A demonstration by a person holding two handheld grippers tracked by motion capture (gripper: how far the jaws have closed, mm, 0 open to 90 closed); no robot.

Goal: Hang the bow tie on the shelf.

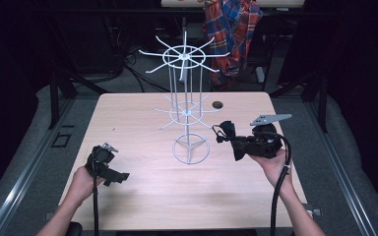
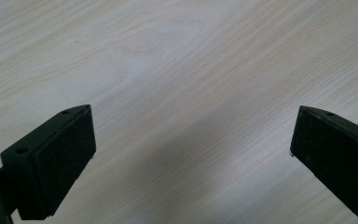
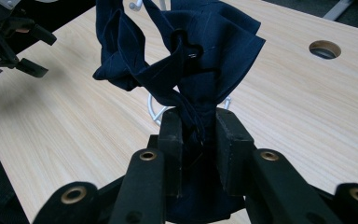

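Note:
A white wire rack (image 1: 187, 110) with spoked hook tiers stands upright on the middle of the wooden table (image 1: 142, 196). My right gripper (image 1: 236, 144) hovers just right of the rack's ring base, shut on a bunched dark navy cloth (image 3: 186, 60) that sticks out past its jaws toward the rack; the cloth (image 1: 225, 132) shows a small snap or eyelet. My left gripper (image 1: 118, 177) rests low at the table's front left, open, with bare wood between its pads (image 2: 65, 158). In the right gripper view the left gripper (image 3: 30, 51) appears at the far upper left.
A round cable hole (image 1: 217, 104) sits in the table behind the rack. A plaid shirt (image 1: 232, 34) hangs beyond the far edge. Dark frames and cables surround the table, with grey floor on both sides.

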